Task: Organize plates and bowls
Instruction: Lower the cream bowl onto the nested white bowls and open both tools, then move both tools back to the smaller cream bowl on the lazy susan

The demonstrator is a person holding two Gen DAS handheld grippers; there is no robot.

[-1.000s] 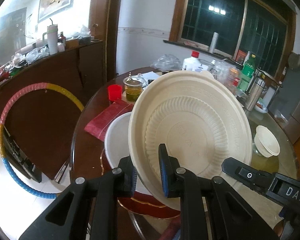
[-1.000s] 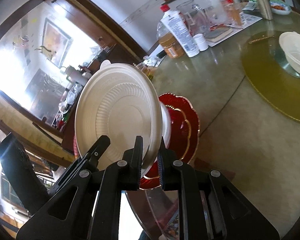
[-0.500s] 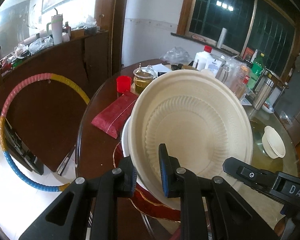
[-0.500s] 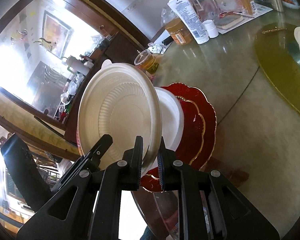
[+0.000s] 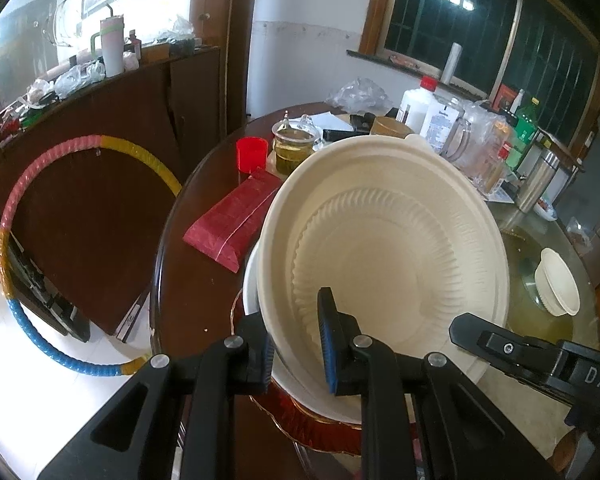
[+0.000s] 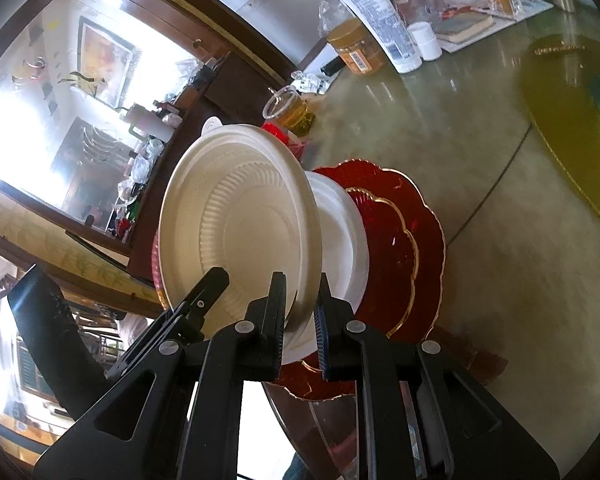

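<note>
I hold the cream ribbed plate (image 5: 384,264) by its near rim with both tools at once. My left gripper (image 5: 296,354) is pinched nearly closed, one pad behind the rim and one inside the dish. My right gripper (image 6: 302,322) clamps the same rim further round, its jaws just as narrow. Two grips on one edge keep so wide and light a plate from swinging, which I judge is why I carry it this way.

The plate tilts up and away from my fingers, its hollow facing me in the left view. Directly beyond and beneath it sits the stack I am aiming for: a white plate (image 6: 342,232) resting on two scalloped red plates with gold edging (image 6: 410,248), at the near edge of the table (image 6: 480,184). The cream plate is close over the white one; whether they touch I cannot tell.

A small white bowl (image 5: 558,286) stands well off to my left gripper's right, not yet gathered. A red packet (image 5: 236,220) lies just left of the stack, close enough to mind.
</note>
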